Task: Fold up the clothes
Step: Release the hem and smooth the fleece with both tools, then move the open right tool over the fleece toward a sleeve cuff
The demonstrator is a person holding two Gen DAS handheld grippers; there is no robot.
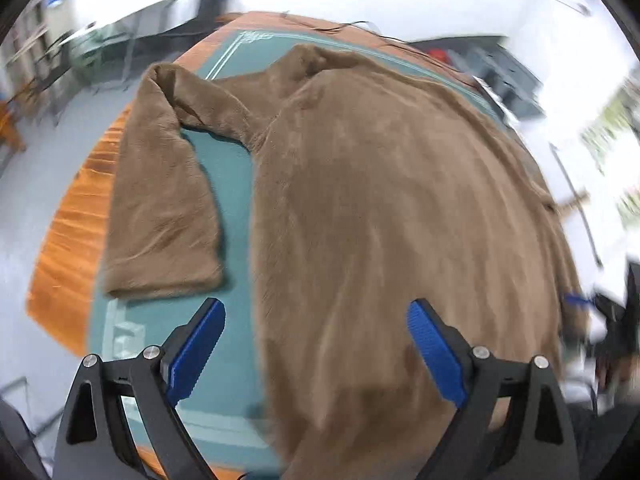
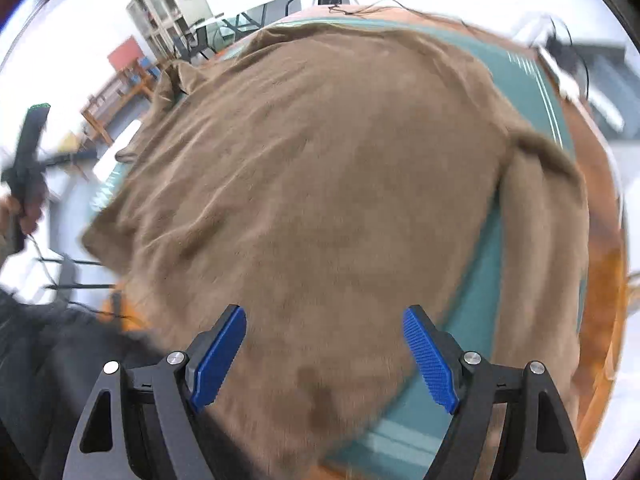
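The brown fleece sweater (image 1: 360,200) lies spread flat on the teal mat (image 1: 228,184) of the desk (image 1: 68,248). The left gripper (image 1: 316,344) and the right gripper (image 2: 324,352) both hang spread above its hem and pinch nothing. I think each should take one hem corner cleanly. Only the left view shows the left sleeve (image 1: 160,208) folded down; only the right view shows the right sleeve (image 2: 548,248).

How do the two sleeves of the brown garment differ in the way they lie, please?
The left sleeve bends sharply at its top and lies apart from the body, teal mat showing between. The right sleeve runs straighter along the body, behind a narrower teal strip. Both are the same brown plush, flat and unfolded.
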